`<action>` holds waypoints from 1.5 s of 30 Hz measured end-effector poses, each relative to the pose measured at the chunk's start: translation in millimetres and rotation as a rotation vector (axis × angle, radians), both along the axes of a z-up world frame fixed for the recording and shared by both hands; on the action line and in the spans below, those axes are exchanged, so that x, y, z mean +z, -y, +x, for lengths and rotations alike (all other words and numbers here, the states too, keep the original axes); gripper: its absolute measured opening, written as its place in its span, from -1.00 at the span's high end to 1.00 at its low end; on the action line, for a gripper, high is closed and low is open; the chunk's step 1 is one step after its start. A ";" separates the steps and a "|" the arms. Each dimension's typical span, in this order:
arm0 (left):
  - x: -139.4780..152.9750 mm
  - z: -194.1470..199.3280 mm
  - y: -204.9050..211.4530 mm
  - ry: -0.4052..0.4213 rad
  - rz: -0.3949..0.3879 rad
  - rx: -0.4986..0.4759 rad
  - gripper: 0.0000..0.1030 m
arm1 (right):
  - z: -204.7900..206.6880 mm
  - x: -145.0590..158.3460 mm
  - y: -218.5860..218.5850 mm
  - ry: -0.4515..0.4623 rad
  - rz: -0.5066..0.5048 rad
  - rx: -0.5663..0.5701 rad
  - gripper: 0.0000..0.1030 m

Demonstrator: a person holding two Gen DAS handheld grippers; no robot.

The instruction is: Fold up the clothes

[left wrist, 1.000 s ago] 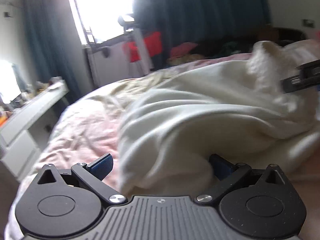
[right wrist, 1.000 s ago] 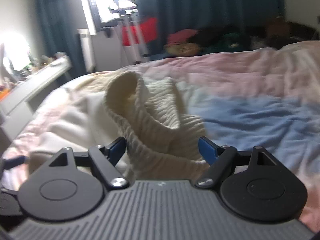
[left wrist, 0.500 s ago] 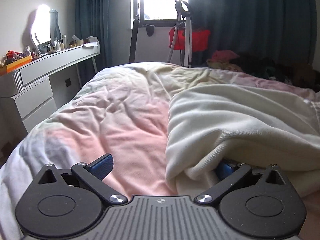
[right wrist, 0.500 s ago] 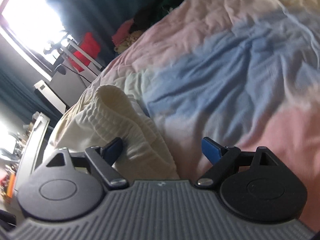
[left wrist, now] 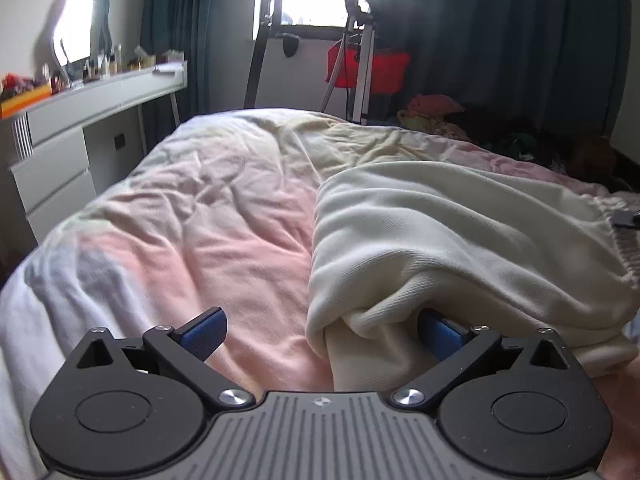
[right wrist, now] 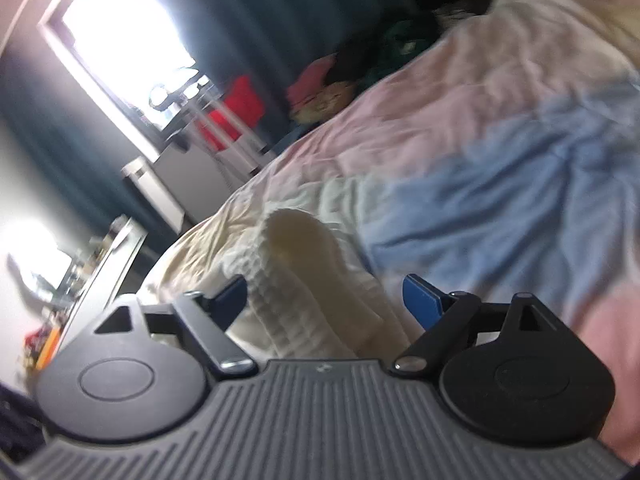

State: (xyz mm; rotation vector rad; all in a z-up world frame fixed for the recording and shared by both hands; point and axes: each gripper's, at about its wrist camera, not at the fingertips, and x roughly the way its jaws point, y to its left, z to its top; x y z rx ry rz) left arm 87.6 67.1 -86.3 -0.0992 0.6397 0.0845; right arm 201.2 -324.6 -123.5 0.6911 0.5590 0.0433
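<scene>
Both grippers are standing open around the cream sweater [left wrist: 452,232] on the bed [left wrist: 192,216] — the right gripper [right wrist: 326,298] having just narrowed, the left gripper [left wrist: 320,330] gaping wide.

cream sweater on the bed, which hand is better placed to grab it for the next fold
Probably the right gripper: the cream sweater bunches between its open fingers, which have just been closing. The left gripper is open and straddles only the sweater's edge, mostly over the bedspread.
</scene>
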 end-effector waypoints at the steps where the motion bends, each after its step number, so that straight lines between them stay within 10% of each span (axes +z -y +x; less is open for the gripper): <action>1: 2.8 -3.0 -1.8 0.010 -0.017 0.000 -0.98 | 6.8 0.0 1.1 -0.001 -0.002 0.019 -0.49; 4: 12.9 -15.8 -3.7 0.053 -0.054 -0.022 -0.99 | 27.8 -0.8 2.3 0.001 -0.019 0.069 -0.35; 10: 21.1 -20.5 0.7 0.097 -0.105 -0.062 -0.99 | 56.0 11.9 -7.4 0.036 -0.093 0.123 0.54; 15: 25.0 -9.0 -7.4 0.147 -0.218 -0.067 -0.99 | 68.6 27.1 5.9 0.125 -0.049 0.078 0.68; 23: 7.4 19.7 -39.2 0.089 -0.458 -0.002 -0.99 | 88.4 -38.9 27.3 -0.037 0.033 0.010 0.66; 27: 0.1 28.8 -49.6 0.045 -0.528 0.005 -0.99 | 77.0 -30.3 28.2 -0.037 0.083 -0.035 0.54; 32: -4.9 33.8 -45.6 -0.008 -0.579 -0.036 -0.99 | 35.8 -16.7 34.3 -0.029 0.194 -0.090 -0.64; 45: -16.2 35.4 -56.4 -0.049 -0.679 0.022 -0.99 | -14.2 -40.3 11.8 -0.218 0.213 -0.010 -0.69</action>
